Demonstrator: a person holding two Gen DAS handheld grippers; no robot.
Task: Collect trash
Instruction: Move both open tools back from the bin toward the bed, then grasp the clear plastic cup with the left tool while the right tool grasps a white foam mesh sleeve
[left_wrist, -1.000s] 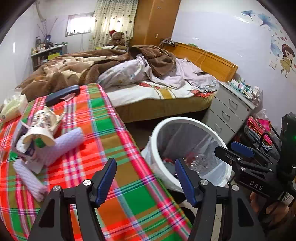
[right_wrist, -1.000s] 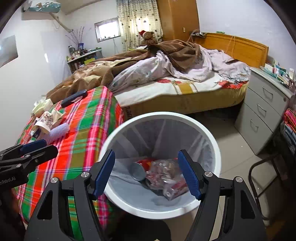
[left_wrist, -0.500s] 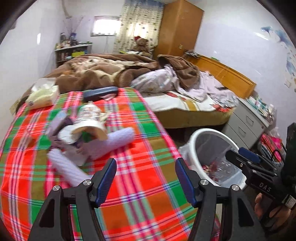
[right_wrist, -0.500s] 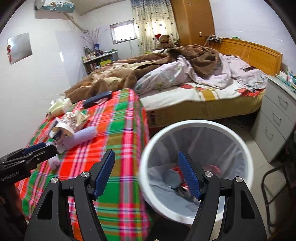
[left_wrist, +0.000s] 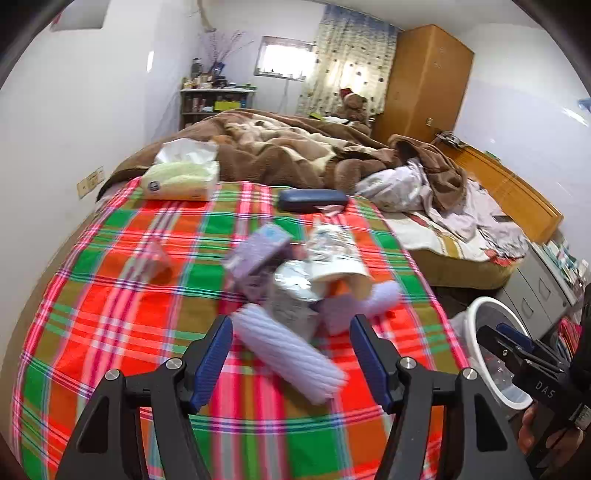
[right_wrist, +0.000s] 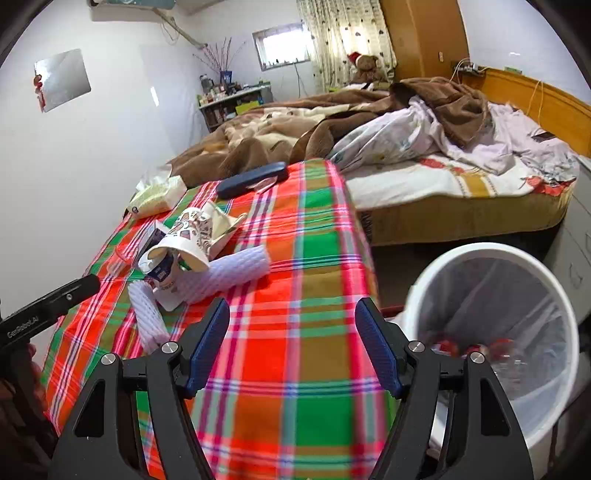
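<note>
Beside the trash pile (left_wrist: 299, 291) lie tissues (left_wrist: 181, 177) and a case (left_wrist: 312, 199).

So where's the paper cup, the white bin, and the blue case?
paper cup (right_wrist: 186, 240), right wrist view, on its patterned side.
white bin (right_wrist: 491, 254), right wrist view, on its far rim.
blue case (left_wrist: 312, 199), left wrist view, on the middle of its lid.

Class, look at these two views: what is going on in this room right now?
A person is clearing trash from a table with a plaid cloth, a hand-held gripper in each hand. The left hand-held gripper is open over a purple foam sleeve beside a pile of paper cups. The right hand-held gripper is open and empty. The white bin beside the table already holds some trash.
</note>
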